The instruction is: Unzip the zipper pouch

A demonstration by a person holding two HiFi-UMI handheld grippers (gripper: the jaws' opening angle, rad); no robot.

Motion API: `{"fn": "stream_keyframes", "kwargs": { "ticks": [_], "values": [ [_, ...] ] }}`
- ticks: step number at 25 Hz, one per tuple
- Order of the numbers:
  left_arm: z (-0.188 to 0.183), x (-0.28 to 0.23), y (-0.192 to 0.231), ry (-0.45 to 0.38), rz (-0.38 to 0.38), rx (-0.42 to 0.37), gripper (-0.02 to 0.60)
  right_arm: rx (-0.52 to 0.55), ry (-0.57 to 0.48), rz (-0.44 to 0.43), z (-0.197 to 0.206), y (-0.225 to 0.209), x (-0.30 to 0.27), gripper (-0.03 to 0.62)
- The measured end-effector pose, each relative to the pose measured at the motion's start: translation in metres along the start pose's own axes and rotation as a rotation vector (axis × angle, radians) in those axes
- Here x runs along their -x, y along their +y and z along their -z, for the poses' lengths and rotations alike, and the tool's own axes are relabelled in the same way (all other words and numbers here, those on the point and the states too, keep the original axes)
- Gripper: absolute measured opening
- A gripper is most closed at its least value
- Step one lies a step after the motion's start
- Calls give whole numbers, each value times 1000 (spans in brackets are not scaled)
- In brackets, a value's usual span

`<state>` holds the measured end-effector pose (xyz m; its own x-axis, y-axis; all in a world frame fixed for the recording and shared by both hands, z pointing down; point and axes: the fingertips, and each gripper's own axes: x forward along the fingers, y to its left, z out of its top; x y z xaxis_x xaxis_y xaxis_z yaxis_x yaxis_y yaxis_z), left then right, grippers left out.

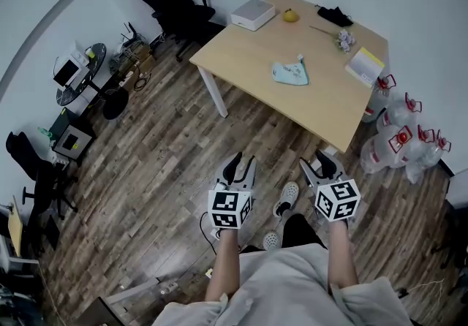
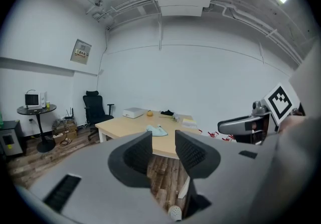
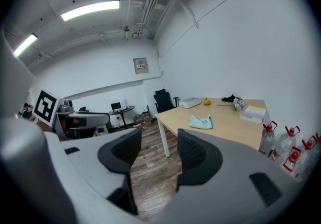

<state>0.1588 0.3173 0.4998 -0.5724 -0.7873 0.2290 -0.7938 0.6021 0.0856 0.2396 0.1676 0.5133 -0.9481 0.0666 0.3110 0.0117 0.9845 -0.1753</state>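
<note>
– Teal fabric pouch [image 1: 290,74] lay on the table [image 1: 322,109], well ahead of both tools.
– Jaws stood apart on left tool [image 1: 242,164] and right tool [image 1: 322,166], empty. Pouch looked soft, light: pin one end, pinch the zip pull.

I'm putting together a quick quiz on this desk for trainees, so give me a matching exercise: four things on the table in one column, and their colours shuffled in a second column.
Things:
1. zipper pouch
2. box
3. fruit
4. crumpled item

Colours:
A. black
B. white
C. light blue
D. yellow-orange

Pairs: 1-C, 2-B, 3-D, 4-A
</note>
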Motion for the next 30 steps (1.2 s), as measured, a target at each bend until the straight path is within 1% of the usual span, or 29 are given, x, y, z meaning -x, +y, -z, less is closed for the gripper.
{"fn": "stream_keyframes", "kwargs": {
  "ticks": [6,12,16,22,26,30],
  "values": [
    [-7,-49,29,3,-16,0,147,-3,-13,-3,-20,-30,-54,233],
    [-30,-124,61,7,-21,0,147,-17,2,0,-42,-73,-114,233],
    [-54,-187,72,17,4,-15,147,-35,7,22,-65,-114,-150,233],
    [-97,-285,79,20,45,-49,147,-67,-16,58,-108,-186,-197,233],
    [-109,-340,79,38,78,-77,147,-105,-23,87,-119,-229,-227,233],
    [-118,-384,86,65,100,-100,147,-141,-14,112,-125,-260,-255,233]
  ]
}}
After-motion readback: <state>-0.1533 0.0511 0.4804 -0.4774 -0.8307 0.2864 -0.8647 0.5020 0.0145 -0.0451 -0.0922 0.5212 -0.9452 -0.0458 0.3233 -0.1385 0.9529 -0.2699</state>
